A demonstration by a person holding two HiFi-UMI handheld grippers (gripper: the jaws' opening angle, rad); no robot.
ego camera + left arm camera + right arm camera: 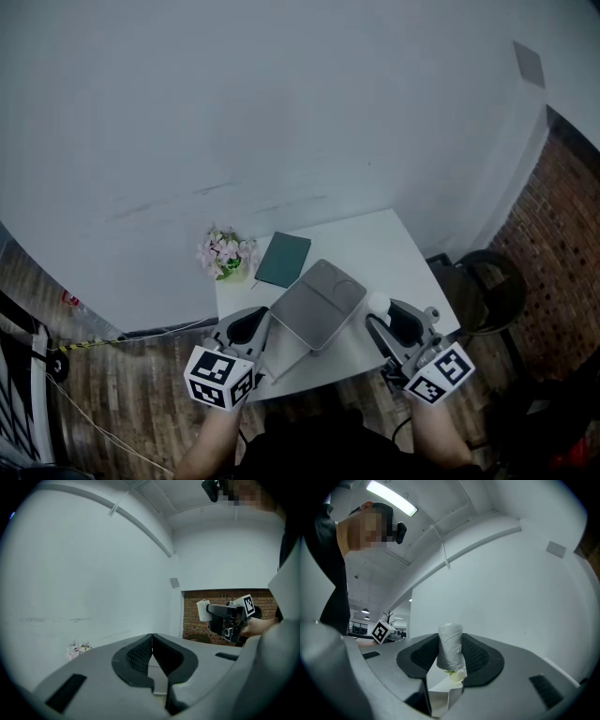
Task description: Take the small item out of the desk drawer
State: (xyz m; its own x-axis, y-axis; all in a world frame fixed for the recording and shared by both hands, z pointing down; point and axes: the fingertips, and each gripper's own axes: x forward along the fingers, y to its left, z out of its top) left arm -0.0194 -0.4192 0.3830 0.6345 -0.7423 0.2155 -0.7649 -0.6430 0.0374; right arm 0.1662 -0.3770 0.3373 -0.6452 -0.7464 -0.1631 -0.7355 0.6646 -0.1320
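A small white wrapped cylinder (450, 649) stands upright between the ribbed pads of my right gripper (450, 641), which is shut on it and lifted above the desk. In the head view the same item (378, 303) shows at the tip of my right gripper (386, 317), over the right front part of the white desk (394, 246). My left gripper (246, 326) hovers over the desk's left front corner. Its jaws (151, 639) are shut with the tips meeting and nothing between them. From the left gripper view, the right gripper (220, 617) shows with the white item (203, 610). The drawer itself is hidden.
A grey flat laptop-like slab (319, 305) lies mid-desk between the grippers. A dark green notebook (283, 260) and a small pot of pink flowers (225, 253) sit at the back left. A dark round chair (483, 281) stands right of the desk, by a brick wall (562, 216).
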